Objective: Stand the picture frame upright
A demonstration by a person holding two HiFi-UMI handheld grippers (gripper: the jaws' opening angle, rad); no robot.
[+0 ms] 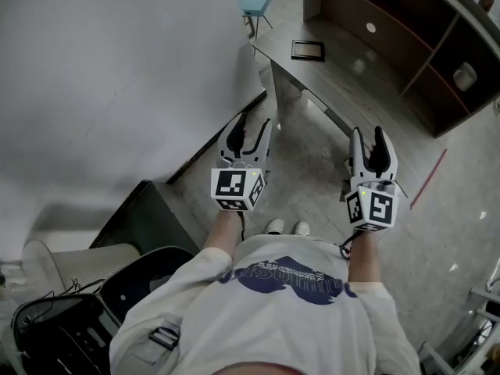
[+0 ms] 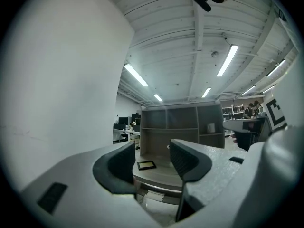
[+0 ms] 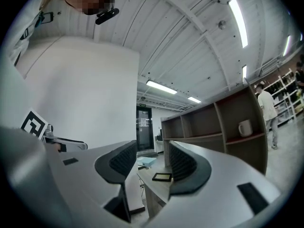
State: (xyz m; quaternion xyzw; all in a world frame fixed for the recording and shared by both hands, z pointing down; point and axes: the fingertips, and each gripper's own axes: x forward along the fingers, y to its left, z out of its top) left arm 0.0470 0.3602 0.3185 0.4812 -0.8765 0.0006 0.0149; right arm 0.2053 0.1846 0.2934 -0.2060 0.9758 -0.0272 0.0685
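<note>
Your left gripper (image 1: 254,120) is held out level in front of you. Its jaws stand wide apart with nothing between the pads. In the left gripper view (image 2: 152,151) you look through the gap at the desk (image 2: 161,177) ahead. Your right gripper (image 1: 369,131) is level too, with its jaws equally wide and nothing gripped. The right gripper view (image 3: 151,148) shows only the desk's (image 3: 154,186) end through the gap.

The picture frame (image 1: 307,50) lies flat, face up, on the desk (image 1: 344,84). It sits near the desk's far left end, a little back from the front edge and short of the shelf unit (image 1: 414,45) along the back edge. It has a dark border and a paler middle. From your left gripper the picture frame (image 2: 146,165) shows low in the gap, close to the left jaw. From your right gripper the picture frame (image 3: 162,177) shows low in the gap, close to the right jaw. Both grippers are well apart from it, and neither touches the desk.

A mug (image 1: 465,75) stands in one of the shelf unit's compartments, well to the right of the frame. A blue seat (image 1: 255,3) stands on the floor beyond the desk's left end, and a white wall (image 1: 101,76) runs along your left side.
</note>
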